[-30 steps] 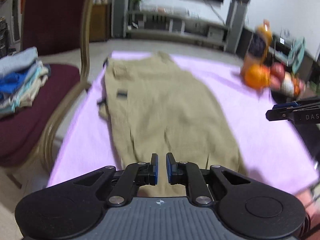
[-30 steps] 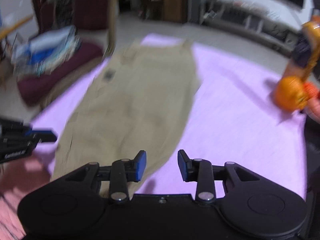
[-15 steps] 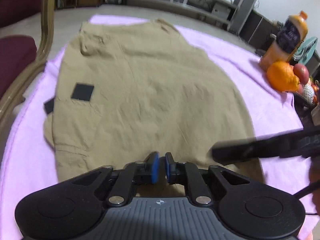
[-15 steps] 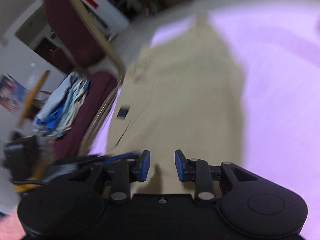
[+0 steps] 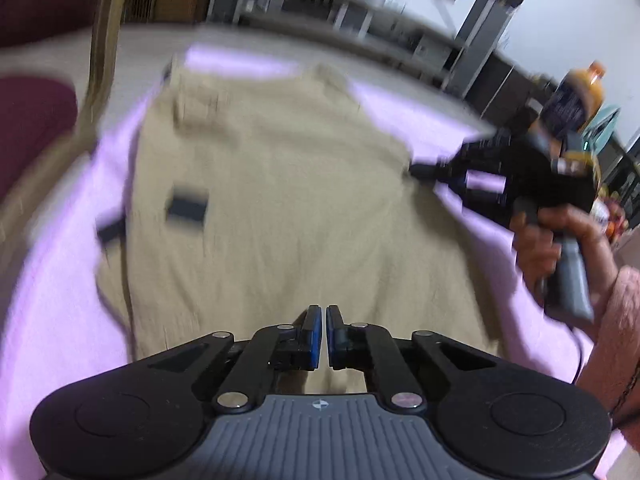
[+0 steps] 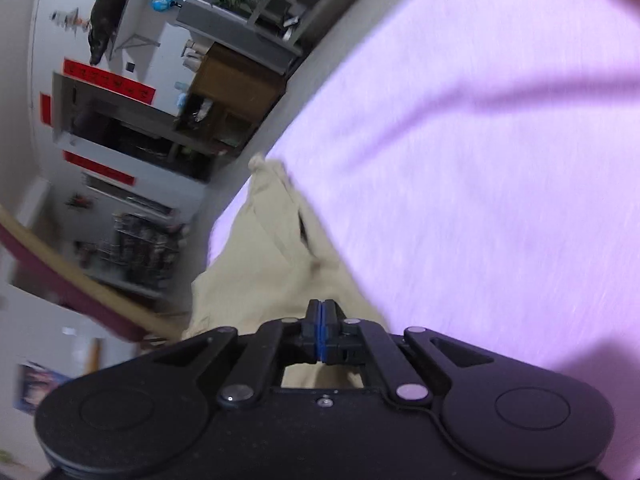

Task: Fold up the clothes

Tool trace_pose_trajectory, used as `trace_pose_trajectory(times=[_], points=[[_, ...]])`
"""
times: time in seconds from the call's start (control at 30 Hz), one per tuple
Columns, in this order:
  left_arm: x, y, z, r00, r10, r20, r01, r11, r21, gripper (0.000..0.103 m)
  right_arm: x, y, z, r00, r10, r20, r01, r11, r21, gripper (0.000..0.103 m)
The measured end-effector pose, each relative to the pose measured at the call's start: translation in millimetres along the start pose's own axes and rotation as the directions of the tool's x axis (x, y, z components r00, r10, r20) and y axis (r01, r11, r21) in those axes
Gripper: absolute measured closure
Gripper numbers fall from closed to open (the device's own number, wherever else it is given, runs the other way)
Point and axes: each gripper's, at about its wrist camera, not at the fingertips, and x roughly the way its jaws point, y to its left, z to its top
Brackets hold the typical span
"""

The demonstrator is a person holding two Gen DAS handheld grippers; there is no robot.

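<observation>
The khaki garment [image 5: 280, 208] lies spread flat on the lilac cloth [image 5: 60, 280] that covers the desk, its black patch [image 5: 187, 209] at about 9 o'clock of the fabric's centre in the left wrist view.

Change over the last second: the right tool [image 6: 321, 330], previously held with its pads apart above the near hem, now sits at the garment's 3 o'clock edge. Its pads are pressed together there. The right wrist view is rolled well over on its side and shows khaki fabric directly beneath and ahead of the tips; whether a layer is actually pinched between them cannot be told. The left wrist view confirms the location: the right tool [image 5: 424, 170], in the person's hand [image 5: 560, 240], has its tip at the fabric's edge.

The left tool [image 5: 323, 334] stays over the near hem at 6 o'clock. Its pads are nearly together with a thin gap, and no fabric is visible between them.

Meaning for the task: the garment is flat with no fold line visible. The right tool's position suits a side-edge grip for folding toward 9 o'clock. Both views are motion-blurred.
</observation>
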Motion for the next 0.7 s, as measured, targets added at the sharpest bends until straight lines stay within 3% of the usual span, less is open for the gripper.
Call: trace_pose_trajectory(times=[0.07,0.13,0.23,0.37,0.4,0.43,0.47,0.53,0.57,0.63,0.7], points=[[-2,3,13,0.999,0.013,0.049,-0.013,1.0,0.011,0.095,-9,12,-2,1.0,0.026,-0.011,-0.026,0.998,-0.063,0.088],[16,7,25,0.995,0.089,0.042,-0.091,0.994,0.054,0.095,-8,25,-11,0.988,0.091,-0.124,-0.107,0.986,-0.13,0.087],[47,25,36,0.981,0.191,0.028,-0.193,0.978,0.08,0.09,9,44,-36,0.935,0.119,-0.333,-0.196,0.958,-0.208,0.081],[46,50,48,0.921,0.381,0.085,-0.382,0.924,0.003,0.092,36,49,-64,0.879,0.072,-0.472,-0.21,0.946,-0.246,0.078],[45,57,51,0.9,0.425,0.096,-0.426,0.905,-0.017,0.092,39,46,-61,0.878,0.085,-0.471,-0.214,0.95,-0.229,0.078],[45,56,50,0.898,0.427,0.102,-0.428,0.903,-0.013,0.091,42,44,-57,0.883,0.098,-0.459,-0.216,0.953,-0.211,0.08],[45,55,48,0.897,0.429,0.107,-0.431,0.902,-0.008,0.091,43,41,-48,0.911,0.086,-0.404,-0.185,0.96,-0.211,0.083],[45,53,46,0.893,0.434,0.118,-0.437,0.9,0.001,0.091,38,30,-26,0.971,0.032,-0.237,-0.083,0.974,-0.21,0.103],[45,53,44,0.892,0.436,0.124,-0.44,0.898,0.005,0.091,34,21,-16,0.99,0.001,-0.142,-0.029,0.981,-0.192,0.103],[45,51,41,0.888,0.439,0.134,-0.445,0.895,0.014,0.092,17,6,-3,0.997,-0.077,0.013,0.078,0.993,-0.087,0.103],[44,50,45,0.89,0.44,0.12,-0.446,0.895,0.026,0.092,-1,-4,5,0.984,-0.144,0.108,0.146,0.989,-0.004,0.097]])
